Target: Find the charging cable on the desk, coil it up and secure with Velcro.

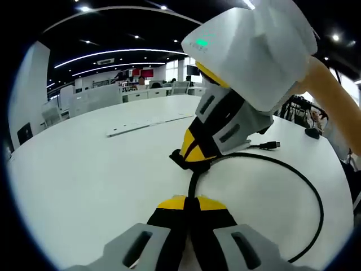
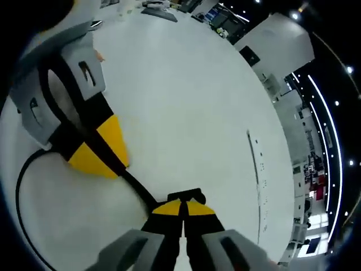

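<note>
On the white bench point(image 1: 84, 169) lies your black charging cable point(image 1: 316, 197), swept into one wide loop, its plug end point(image 1: 271, 145) resting flat on the surface beyond the loop. Your left tongs point(image 1: 190, 202) are clenched on the cable near you in the left gripper view. Your right tongs point(image 1: 194, 155) reach in from the right of that view and pinch the same cable, with a small black strip at the tips. Across the bench lies a long pale strip point(image 1: 149, 123).
</note>
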Demonstrator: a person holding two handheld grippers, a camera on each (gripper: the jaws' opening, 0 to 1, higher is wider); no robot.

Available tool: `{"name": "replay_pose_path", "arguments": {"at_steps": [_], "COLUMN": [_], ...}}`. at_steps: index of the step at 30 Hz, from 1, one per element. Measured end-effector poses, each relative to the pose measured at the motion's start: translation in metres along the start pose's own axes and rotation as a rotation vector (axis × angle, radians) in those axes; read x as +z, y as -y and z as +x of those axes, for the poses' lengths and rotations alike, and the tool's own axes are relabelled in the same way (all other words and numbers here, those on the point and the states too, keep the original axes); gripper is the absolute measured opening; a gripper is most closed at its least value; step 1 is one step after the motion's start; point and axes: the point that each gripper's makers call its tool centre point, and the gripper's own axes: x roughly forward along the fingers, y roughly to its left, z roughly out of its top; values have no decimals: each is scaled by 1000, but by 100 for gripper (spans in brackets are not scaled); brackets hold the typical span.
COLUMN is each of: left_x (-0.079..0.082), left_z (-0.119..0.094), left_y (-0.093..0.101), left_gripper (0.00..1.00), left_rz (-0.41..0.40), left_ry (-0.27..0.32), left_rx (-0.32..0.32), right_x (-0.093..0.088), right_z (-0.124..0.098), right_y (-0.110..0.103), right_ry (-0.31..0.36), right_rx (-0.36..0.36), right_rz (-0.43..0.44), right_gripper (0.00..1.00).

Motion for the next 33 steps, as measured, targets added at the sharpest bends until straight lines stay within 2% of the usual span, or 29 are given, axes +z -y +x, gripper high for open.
{"name": "replay_pose_path", "arguments": {"at_steps": [6, 11, 15, 27, 33], "left_x": [0, 0, 0, 1, 1], "left_z": [0, 0, 0, 0, 0], "left_y": [0, -1, -1, -3, -2], "left_gripper": [6, 6, 6, 6, 6], "left_rz": [-12, -12, -16, -50, -53], "left_ry": [5, 6, 11, 29, 31], "left_rx": [-1, -3, -5, -11, -13], "right_x": [1, 0, 2, 2, 1], "right_z": [8, 8, 7, 5, 4], "right_y": [11, 7, 4, 8, 11], "right_ry": [15, 26, 13, -7, 7], "right_rx": [-16, -13, -26, -46, -37], "right_rz": [20, 45, 17, 20, 46], "right_gripper": [3, 3, 3, 3, 3]}}
